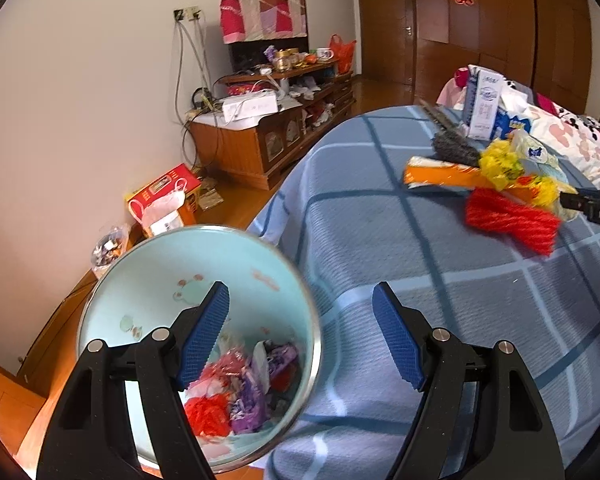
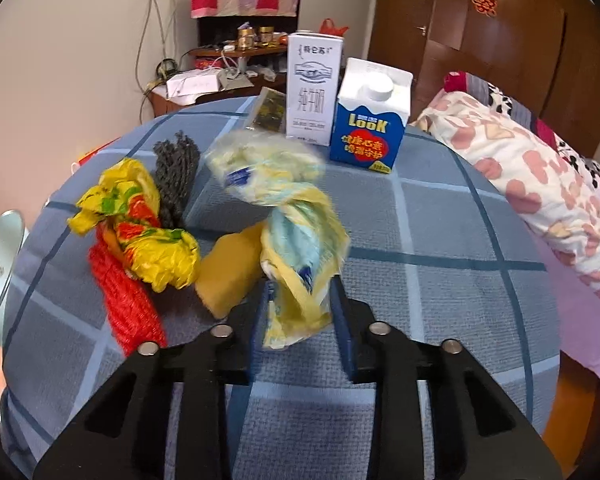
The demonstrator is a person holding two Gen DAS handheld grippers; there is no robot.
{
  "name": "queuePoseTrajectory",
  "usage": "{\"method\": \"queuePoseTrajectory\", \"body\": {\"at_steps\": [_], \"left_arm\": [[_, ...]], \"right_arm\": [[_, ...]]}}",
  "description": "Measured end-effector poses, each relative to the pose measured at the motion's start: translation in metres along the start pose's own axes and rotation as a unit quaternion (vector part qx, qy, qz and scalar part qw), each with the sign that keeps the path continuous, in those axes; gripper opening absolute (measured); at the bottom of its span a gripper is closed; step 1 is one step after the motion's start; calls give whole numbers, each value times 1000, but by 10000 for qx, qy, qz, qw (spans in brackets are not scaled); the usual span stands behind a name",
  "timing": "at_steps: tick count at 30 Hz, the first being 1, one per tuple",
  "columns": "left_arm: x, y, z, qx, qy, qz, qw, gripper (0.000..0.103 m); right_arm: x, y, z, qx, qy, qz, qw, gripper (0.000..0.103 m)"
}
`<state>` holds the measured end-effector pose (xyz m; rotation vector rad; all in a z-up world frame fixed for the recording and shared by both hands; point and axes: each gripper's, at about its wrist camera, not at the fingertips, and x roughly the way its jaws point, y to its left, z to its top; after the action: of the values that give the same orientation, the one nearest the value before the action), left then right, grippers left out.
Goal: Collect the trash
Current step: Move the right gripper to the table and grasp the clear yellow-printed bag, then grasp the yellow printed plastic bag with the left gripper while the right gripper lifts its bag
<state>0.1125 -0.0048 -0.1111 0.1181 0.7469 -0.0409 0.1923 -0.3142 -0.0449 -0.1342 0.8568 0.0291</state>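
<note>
Pinched between the pads of the right gripper [image 2: 300, 312]: a crumpled pale yellow-and-blue wrapper [image 2: 296, 264], jaws nearly together on its lower end, the rest twisting up and forward, motion-blurred. Looks feather-light, crinkly, likely slick film; best held at the bunched neck where layers stack, as here, not at a loose flap that could slide out.

Just left of that, lying on the blue checked bedspread [image 2: 440, 280]: a tan sponge-like block [image 2: 228, 276], soft and squashy by the look, easy across its short sides. Beside it a crushed yellow, red and green wrapper [image 2: 140, 232], touching a red knitted bundle [image 2: 128, 300] — floppy, apt to sag, better taken mid-body. Behind, a grey knitted piece [image 2: 176, 176].

Over on the other side, left gripper [image 1: 300, 336] wide open, holding nothing, hanging at the rim of the pale blue bin [image 1: 140, 280], scraps already inside.

Farther back, standing upright: a white milk carton [image 2: 312, 92] and a blue-and-white capped carton [image 2: 372, 120]. Stiff-walled, probably light if emptied; flat sides the place to squeeze, gently, against buckling.
</note>
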Motion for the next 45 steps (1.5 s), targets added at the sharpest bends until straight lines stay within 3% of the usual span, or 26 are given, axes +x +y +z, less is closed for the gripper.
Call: {"method": "queuePoseTrajectory", "body": {"at_steps": [6,19,28,31,33,35,45], "left_arm": [[-3,-32,18,207,-169,-230,9994,73],[20,-114,64,694,-359,-662,9947,73],[51,-147,74,752,-101,-806,9939,71],[57,-151,73,766,-13,-885,9931,55],[59,-154,72,783,31,-984,9921,36],[58,-158,70,881,38,-1038,9907,24],[42,-151,72,846,-145,-1051,9908,18]], "right_arm": [[-18,-7,-2,-87,-216,-176,9996,24],[-36,-43,-30,-5,-184,-215,9996,24],[-43,-57,-44,129,-261,-166,9994,24],[-44,-56,-46,145,-288,-128,9994,24],[-45,-55,-46,135,-300,-102,9994,24],[-46,-54,-46,132,-313,-87,9994,24],[-51,-47,-41,83,-387,-68,9992,24]]}}
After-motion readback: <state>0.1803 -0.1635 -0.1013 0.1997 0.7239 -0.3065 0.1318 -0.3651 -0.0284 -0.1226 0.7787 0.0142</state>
